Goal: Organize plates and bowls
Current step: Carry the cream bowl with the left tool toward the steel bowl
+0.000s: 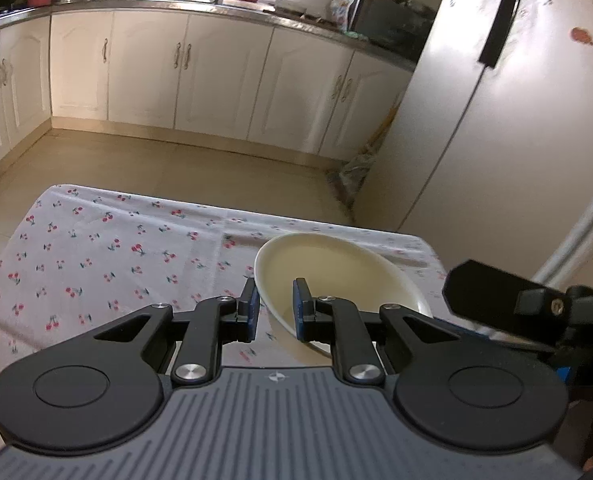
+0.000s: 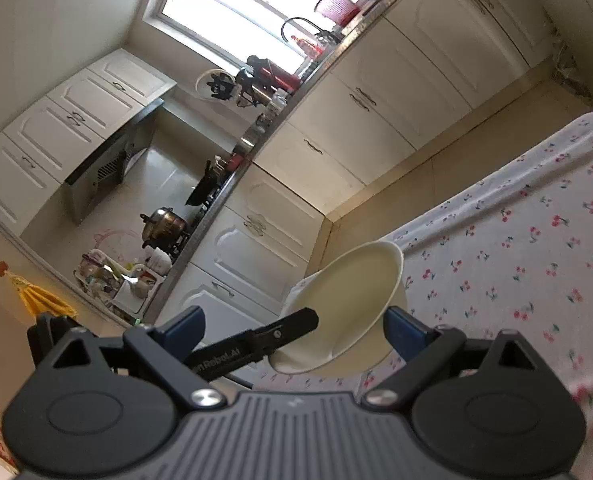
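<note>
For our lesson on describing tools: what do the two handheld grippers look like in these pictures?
Both match: a grey ribbed body, two round black discs, black linkage arms with silver pivot screws, and blue pads on black fingers. The left gripper carries a small white star-like mark; its finger, seen from the right gripper, bears partly hidden white lettering. No hands or sleeves show.

One bowl [image 1: 336, 276], two tools [image 1: 274, 304]

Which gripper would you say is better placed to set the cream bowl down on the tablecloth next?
Left. The left gripper is shut on the cream bowl's rim, holding it tilted above the cherry tablecloth. The right gripper is open and grips nothing.
</note>
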A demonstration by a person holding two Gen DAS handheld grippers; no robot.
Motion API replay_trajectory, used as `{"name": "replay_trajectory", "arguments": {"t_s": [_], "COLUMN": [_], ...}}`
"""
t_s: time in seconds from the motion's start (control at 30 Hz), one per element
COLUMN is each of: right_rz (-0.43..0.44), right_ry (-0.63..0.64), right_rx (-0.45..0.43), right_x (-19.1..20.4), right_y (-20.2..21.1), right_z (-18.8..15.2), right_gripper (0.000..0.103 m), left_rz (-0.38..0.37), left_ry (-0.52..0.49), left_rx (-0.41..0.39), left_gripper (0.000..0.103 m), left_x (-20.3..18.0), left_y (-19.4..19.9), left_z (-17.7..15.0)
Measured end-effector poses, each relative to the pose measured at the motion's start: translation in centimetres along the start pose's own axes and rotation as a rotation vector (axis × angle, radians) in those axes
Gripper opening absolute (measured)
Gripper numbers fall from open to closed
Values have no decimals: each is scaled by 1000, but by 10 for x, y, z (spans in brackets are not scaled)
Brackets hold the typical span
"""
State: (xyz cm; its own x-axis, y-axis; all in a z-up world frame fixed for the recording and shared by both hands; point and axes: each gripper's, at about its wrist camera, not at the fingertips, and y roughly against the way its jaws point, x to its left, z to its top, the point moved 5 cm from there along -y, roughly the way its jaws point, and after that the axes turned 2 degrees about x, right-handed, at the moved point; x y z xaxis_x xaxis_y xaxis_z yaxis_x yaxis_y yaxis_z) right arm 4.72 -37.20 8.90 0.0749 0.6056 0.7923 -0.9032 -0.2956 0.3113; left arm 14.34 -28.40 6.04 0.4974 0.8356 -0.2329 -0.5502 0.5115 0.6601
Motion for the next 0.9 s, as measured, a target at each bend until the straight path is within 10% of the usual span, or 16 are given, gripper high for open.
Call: {"name": "replay_trajectory", "arguments": {"t_s": [0.9], "right_rz": [46], "right_ry": [43], "right_rx": [-54], "right_x": [58], "right_y": [117], "right_z": [-124], "right_gripper": [96], "left_rz": [-161], "left_ry": [-40], "left_rx": [-71], "left_gripper": [17], "left_x": [-26], "left_y": [113], "left_z": [-109]}}
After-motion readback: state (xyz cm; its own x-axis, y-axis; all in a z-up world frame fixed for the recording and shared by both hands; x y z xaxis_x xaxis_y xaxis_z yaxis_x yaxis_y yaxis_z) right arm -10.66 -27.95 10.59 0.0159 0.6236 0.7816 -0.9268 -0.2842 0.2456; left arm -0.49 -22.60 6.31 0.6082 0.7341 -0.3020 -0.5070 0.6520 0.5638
